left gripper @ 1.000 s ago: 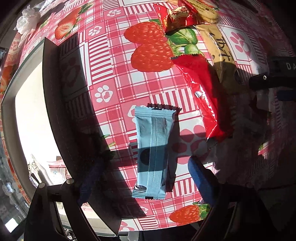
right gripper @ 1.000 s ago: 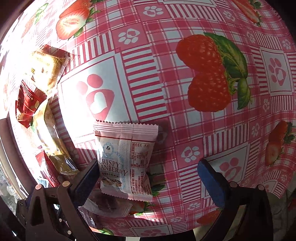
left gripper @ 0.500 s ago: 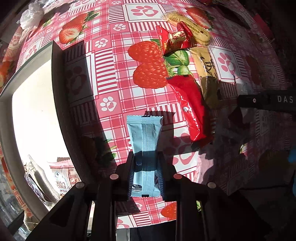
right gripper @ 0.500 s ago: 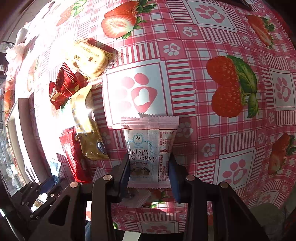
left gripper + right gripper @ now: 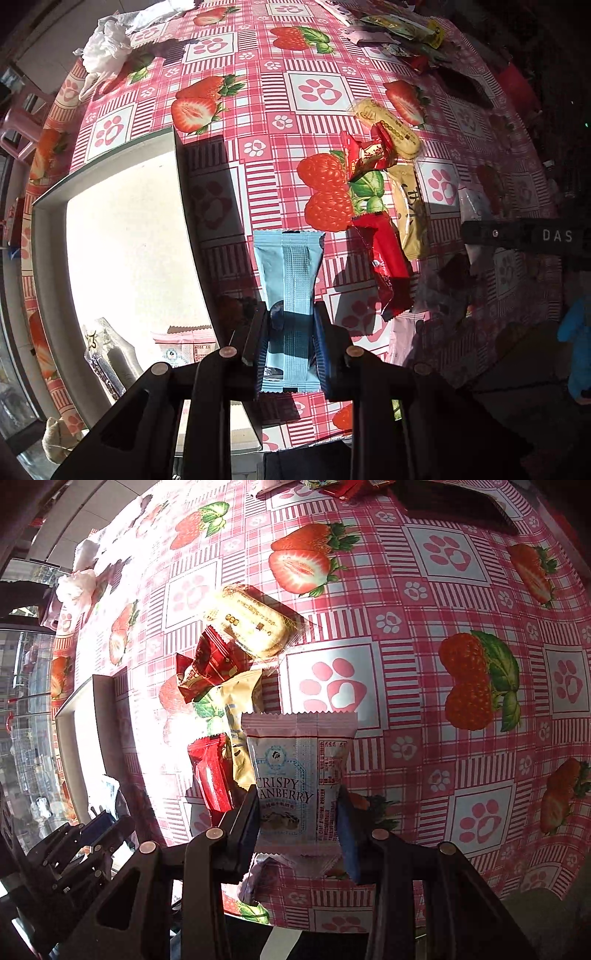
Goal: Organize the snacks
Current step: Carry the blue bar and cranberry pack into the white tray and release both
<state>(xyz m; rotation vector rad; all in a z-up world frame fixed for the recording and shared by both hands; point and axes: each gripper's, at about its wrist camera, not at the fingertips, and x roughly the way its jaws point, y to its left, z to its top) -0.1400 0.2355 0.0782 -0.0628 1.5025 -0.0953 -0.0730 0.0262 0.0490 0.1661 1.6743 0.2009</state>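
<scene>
Both packets had come up off the tablecloth (image 5: 325, 92) since a second ago — the left gripper (image 5: 291, 347) pinched the blue wrapper (image 5: 290, 280) just right of the tray (image 5: 48, 229), the right gripper (image 5: 301, 825) clamped the cranberry packet (image 5: 299, 771) well right of it.

The left claw (image 5: 290, 347) clamps the near end of a light blue snack packet (image 5: 290, 280) above a desk (image 5: 236, 66) covered in a red checked cloth printed with strawberries and paw prints. To its left sits a white tray (image 5: 48, 258) holding a few packets (image 5: 184, 345) in its near corner. To the right lie a long red packet (image 5: 388, 266), a tan packet (image 5: 410, 210), a small red wrapper (image 5: 365, 157) and a yellow biscuit pack (image 5: 388, 129). Crumpled white paper (image 5: 105, 55) rests at the far left edge.
</scene>
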